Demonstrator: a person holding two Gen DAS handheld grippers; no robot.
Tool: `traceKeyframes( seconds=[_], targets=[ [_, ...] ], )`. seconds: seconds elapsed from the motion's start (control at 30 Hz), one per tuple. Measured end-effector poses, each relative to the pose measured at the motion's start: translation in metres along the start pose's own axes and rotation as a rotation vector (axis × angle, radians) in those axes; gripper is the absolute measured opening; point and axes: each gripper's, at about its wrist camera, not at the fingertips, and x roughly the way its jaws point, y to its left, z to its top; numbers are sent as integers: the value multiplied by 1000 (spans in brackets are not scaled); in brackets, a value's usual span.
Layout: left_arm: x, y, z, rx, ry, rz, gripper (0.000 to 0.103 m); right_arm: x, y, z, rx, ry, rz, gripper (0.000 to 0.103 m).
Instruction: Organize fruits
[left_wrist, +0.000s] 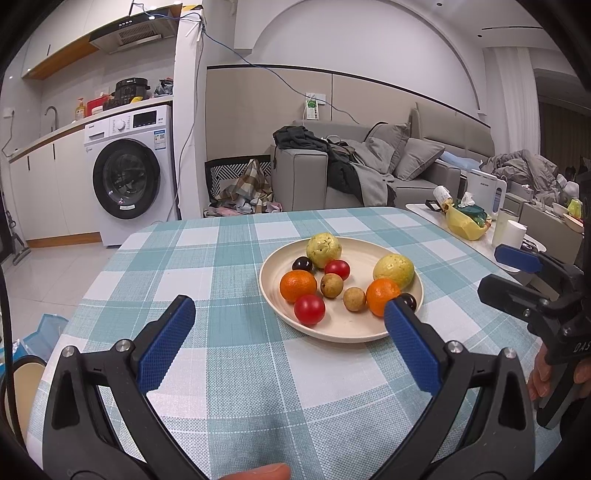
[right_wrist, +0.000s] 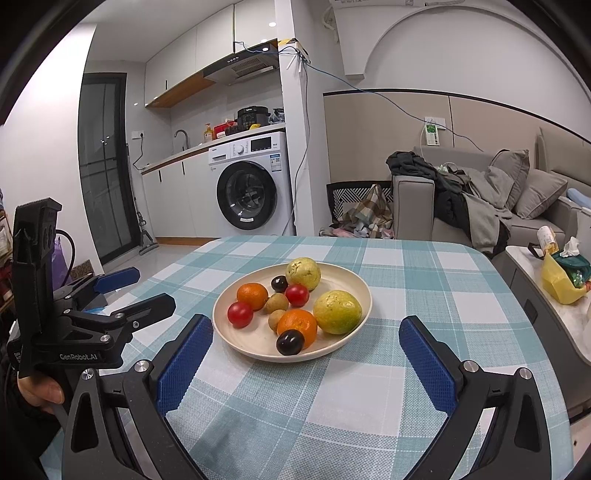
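Left wrist view: your left gripper hovers above the checked tablecloth, its blue pads spread wide with nothing between them. Just beyond it sits the cream plate, which holds all the fruit: two yellow-green guavas, two oranges, two red tomatoes, two small brown longans and two dark grapes. Your right gripper enters at the right edge, beside the plate and clear of it, its fingers parted and empty.

Right wrist view: the same plate lies near the middle of the table, between and ahead of the right gripper's spread pads. A dark grape rests against an orange at the near rim, with one guava touching that orange on its right. Your left gripper shows at the left, off the plate, jaws apart, held by a hand.
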Motion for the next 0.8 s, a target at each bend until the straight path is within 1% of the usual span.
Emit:
traceKeyframes(
  seconds=[0.8],
  targets=[
    [0, 2, -1, -1, 4, 3, 102, 1, 1, 0, 2, 5, 2, 103]
  ],
)
